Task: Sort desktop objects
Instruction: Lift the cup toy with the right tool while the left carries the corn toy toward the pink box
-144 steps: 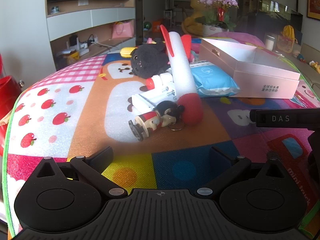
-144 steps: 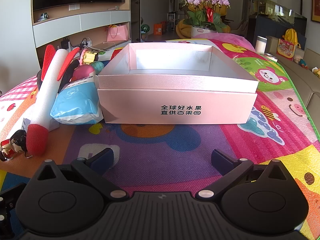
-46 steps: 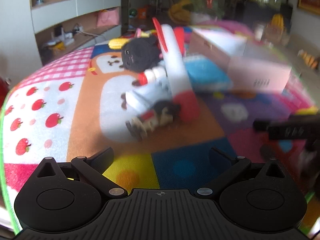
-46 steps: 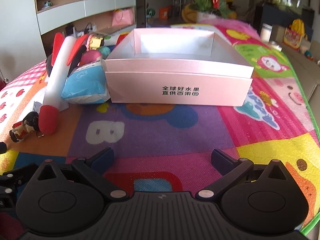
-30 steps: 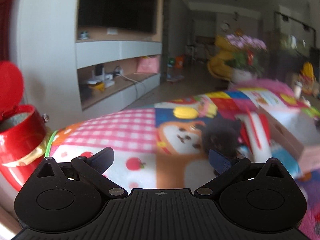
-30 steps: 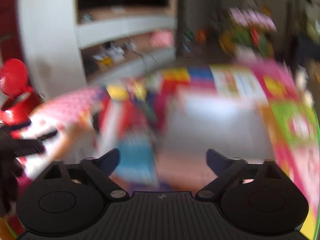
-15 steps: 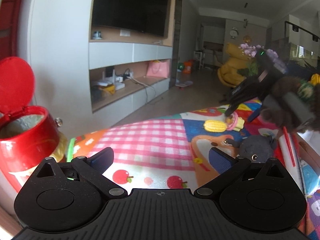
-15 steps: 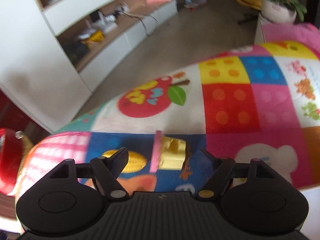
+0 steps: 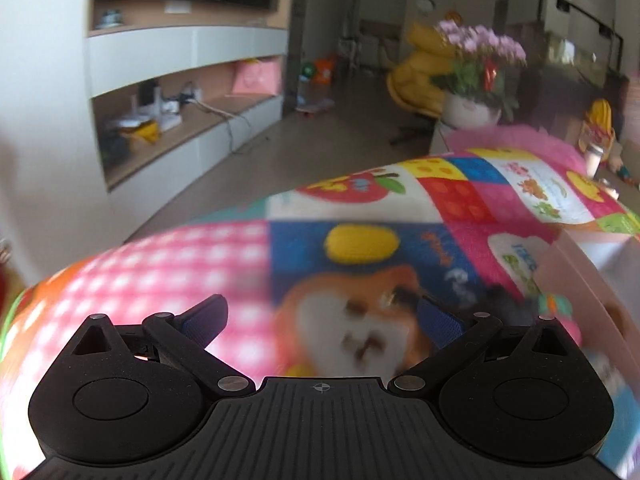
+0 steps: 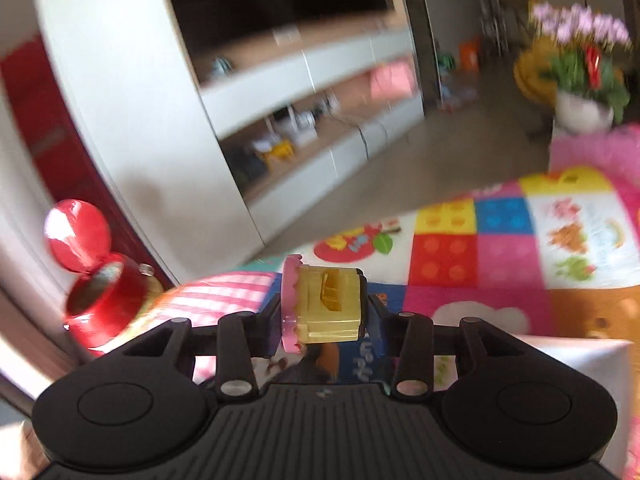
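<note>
Yellow plastic toy (image 10: 329, 305) with a pink scalloped disc on its left side is clamped between the two fingers of the right gripper (image 10: 324, 320), held clear above the colourful play mat (image 10: 504, 256). Beneath the fingers, a dark plush (image 10: 304, 372) is partly visible. A corner of the pink box (image 10: 568, 354) lies to the right of the gripper, and a red bin (image 10: 100, 296) with its lid raised stands off the mat to the left.

Left gripper (image 9: 320, 322) has its jaws spread wide with nothing between them, positioned over the mat's bear print (image 9: 352, 320). A yellow corn toy (image 9: 362, 243) lies on the mat ahead. The pink box (image 9: 580, 272) sits at the right edge; objects beside it are too blurred to identify
</note>
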Demonstrator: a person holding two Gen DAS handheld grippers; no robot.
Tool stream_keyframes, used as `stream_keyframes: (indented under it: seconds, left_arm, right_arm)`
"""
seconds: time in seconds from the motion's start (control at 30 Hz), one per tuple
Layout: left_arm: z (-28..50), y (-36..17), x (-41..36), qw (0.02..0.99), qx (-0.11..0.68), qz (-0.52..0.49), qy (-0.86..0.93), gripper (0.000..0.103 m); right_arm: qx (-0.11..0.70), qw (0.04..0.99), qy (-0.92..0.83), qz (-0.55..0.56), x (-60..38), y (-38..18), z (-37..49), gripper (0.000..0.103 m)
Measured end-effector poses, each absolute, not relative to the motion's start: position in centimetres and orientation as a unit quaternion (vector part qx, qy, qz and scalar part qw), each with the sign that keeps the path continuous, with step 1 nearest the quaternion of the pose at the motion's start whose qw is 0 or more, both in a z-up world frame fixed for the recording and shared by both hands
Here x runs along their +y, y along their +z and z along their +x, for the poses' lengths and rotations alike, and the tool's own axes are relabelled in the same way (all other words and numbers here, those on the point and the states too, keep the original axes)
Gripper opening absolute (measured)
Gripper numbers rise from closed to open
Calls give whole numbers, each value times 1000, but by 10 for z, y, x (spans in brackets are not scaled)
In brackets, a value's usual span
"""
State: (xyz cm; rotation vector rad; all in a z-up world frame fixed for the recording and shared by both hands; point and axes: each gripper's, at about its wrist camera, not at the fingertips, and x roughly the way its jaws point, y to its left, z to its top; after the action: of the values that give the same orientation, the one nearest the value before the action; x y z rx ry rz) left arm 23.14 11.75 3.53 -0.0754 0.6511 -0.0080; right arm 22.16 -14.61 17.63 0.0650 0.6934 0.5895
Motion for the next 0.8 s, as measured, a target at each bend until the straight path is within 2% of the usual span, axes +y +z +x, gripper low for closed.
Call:
stream_keyframes:
  seconds: [0.13, 0.27, 0.37, 0.43, 0.47, 0.5, 0.6, 0.67, 0.73, 0.8]
  left_arm:
    - [291, 23, 86, 934, 355, 22, -11, 103]
    - [327, 8, 67, 921, 386, 57, 14, 102]
    - [335, 5, 65, 917, 393, 59, 29, 69]
    - [333, 8, 68, 916, 396, 47, 30, 54]
    - [332, 10, 70, 915, 399, 46, 34, 39]
    - [330, 13, 72, 914, 402, 44, 36, 35]
    - [307, 30, 76, 920, 389, 44, 23, 34]
    - [285, 42, 75, 925, 376, 58, 11, 25]
    - [264, 52, 77, 929, 366, 60, 4, 24]
    - [243, 60, 80, 931, 362, 43, -11, 12]
  right_arm:
    - [261, 932, 248, -47, -188, 183, 154, 42]
    - [307, 923, 234, 16, -237, 160, 132, 42]
    - [312, 920, 234, 34, -264, 136, 107, 42]
    - [328, 914, 236, 39, -275, 116, 93, 42]
    - [339, 909, 239, 46, -281, 108, 88, 42]
    - [353, 903, 241, 54, -282, 98, 85, 42]
    - [379, 892, 233, 77, -290, 77, 73, 42]
    - [386, 891, 227, 82, -290, 66, 64, 42]
    - [392, 887, 226, 86, -286, 58, 60, 42]
    - [394, 886, 230, 86, -284, 55, 50, 42]
